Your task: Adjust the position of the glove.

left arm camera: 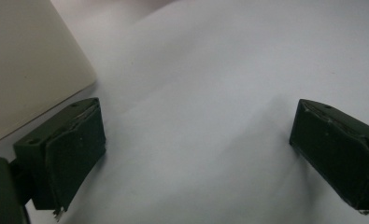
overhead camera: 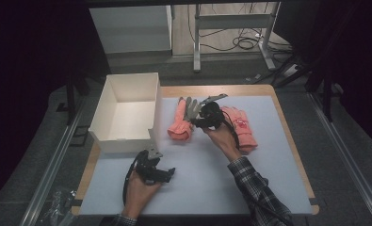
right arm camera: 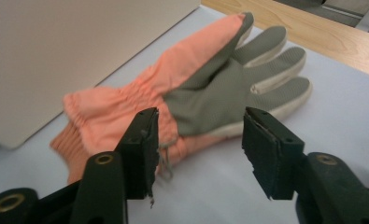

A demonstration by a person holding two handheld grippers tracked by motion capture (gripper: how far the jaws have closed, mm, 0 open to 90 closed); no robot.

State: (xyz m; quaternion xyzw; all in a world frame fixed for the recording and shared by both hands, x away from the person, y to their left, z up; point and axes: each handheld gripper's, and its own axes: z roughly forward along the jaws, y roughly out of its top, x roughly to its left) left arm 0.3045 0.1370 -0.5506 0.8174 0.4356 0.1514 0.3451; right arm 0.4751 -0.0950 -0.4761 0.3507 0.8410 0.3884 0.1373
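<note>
Here our right gripper [right arm camera: 198,140] hangs just short of an orange glove with a grey palm [right arm camera: 196,88], its jaws partly apart with nothing between them: the pads flank the lower edge of the palm as we look along them, but they press on nothing. In the high view the same gripper [overhead camera: 200,117] sits above the near end of that glove [overhead camera: 181,120], with our right hand [overhead camera: 223,139] behind it and the checked sleeve [overhead camera: 254,183] running back to the table's near edge. The glove lies flat on the pale blue mat [overhead camera: 198,174], grey palm up, fingers pointing away from us, its ribbed cuff nearest us. It rests just beside the white box [overhead camera: 127,113], whose wall shows as a pale surface at the left of the right gripper view.

A second orange glove [overhead camera: 242,127] lies on the mat to the right of our right hand, partly covered by it.

Our left gripper [left arm camera: 196,149] has its jaws wide, holding nothing, with bare mat between them. In the high view it [overhead camera: 162,172] rests low over the mat at the near left, in our left hand [overhead camera: 139,188], just in front of the box's near corner. The box stands open on the mat's far left. Wood of the table [overhead camera: 216,90] shows beyond the mat.
</note>
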